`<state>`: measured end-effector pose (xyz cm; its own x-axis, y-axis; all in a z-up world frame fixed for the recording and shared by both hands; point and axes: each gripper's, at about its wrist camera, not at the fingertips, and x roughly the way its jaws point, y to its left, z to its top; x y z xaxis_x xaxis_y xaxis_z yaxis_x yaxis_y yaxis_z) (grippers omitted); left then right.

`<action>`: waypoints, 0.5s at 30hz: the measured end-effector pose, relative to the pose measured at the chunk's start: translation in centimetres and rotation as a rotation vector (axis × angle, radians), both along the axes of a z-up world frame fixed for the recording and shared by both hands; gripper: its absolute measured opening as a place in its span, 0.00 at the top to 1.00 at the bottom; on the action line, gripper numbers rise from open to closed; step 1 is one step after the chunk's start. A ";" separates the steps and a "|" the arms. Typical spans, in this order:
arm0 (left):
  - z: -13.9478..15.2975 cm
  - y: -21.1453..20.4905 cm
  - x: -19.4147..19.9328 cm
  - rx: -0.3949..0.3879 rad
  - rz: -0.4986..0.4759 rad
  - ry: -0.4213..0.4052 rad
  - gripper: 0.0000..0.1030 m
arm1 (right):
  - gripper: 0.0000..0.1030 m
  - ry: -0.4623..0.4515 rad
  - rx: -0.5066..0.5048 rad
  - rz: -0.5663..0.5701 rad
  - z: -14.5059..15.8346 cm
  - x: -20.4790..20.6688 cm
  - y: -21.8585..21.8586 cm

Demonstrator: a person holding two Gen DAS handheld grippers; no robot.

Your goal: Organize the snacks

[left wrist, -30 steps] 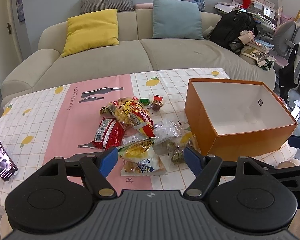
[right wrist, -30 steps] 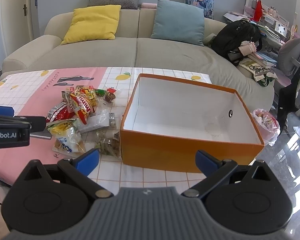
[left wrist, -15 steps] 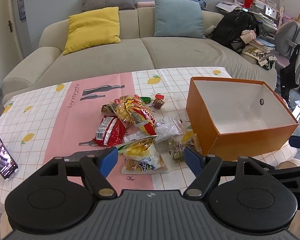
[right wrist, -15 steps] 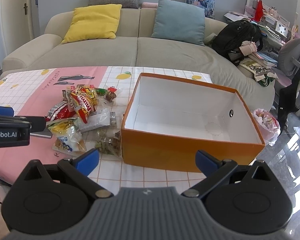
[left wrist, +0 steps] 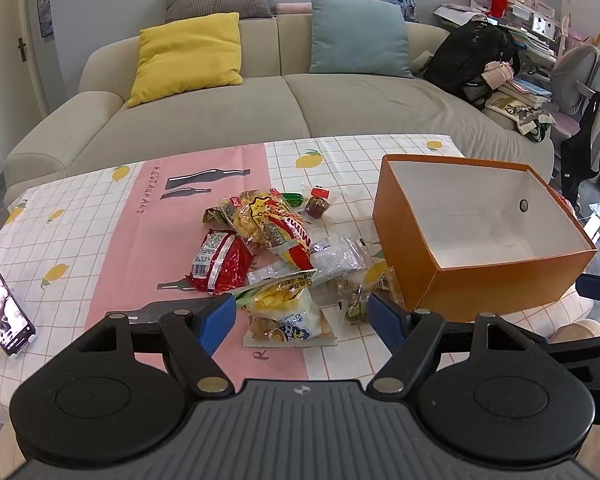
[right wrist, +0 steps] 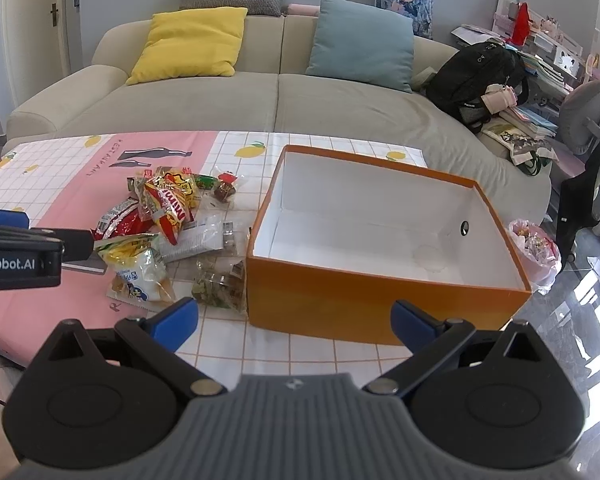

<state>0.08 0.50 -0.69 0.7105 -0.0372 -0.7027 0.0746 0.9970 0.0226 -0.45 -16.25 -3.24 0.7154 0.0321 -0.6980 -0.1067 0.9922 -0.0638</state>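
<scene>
Left claw [left wrist: 302,316]: blue fingers spread wide, nothing held. It hangs over the near counter edge with the white-and-yellow chip bag [left wrist: 290,312] showing in the gap between the fingers; contact not evident

Right claw [right wrist: 294,320]: also wide open, empty, aimed at the near orange wall of the box [right wrist: 364,300]. Its left finger sits just in front of a clear bag of greenish-brown snacks [right wrist: 218,284] that touches the box's near left corner

Snack pile lies on the counter just left of the box, all outside it:
- red foil packet [left wrist: 220,264] at the pile's left edge
- yellow-red "Mimi" bag [left wrist: 274,230] on top, tilted, overlapping the red packet and a clear printed wrapper [left wrist: 334,256]
- small dark sweet with red top [left wrist: 318,202] and a green wrapped piece [left wrist: 292,199] at the far side
- chip bag nearest the left claw

Box is an open orange carton, white inside, round hole in the right wall; only bare white floor visible inside

Counter is covered by a tablecloth [left wrist: 80,216] with white grid, lemon prints and a pink band. A phone [left wrist: 4,304] stands propped at the left edge, screen on. Beige sofa [left wrist: 260,108] behind, with a yellow cushion [left wrist: 188,56] and a teal cushion [left wrist: 358,34]; black backpack [left wrist: 470,60] at its right end
</scene>
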 end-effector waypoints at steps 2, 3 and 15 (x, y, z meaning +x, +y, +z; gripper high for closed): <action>0.0 0.0 0.0 0.000 0.001 0.000 0.14 | 0.03 0.001 -0.001 0.000 0.0 0.0 0.1; 0.0 0.0 0.0 0.000 0.001 0.000 0.14 | 0.03 0.003 -0.001 0.001 0.0 0.0 0.1; 0.0 0.0 0.0 -0.002 0.002 0.001 0.14 | 0.03 0.014 -0.004 0.000 -0.2 0.1 0.2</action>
<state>0.05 0.54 -0.70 0.7096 -0.0373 -0.7036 0.0726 0.9972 0.0204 -0.38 -16.09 -3.46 0.7057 0.0288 -0.7079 -0.1072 0.9920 -0.0666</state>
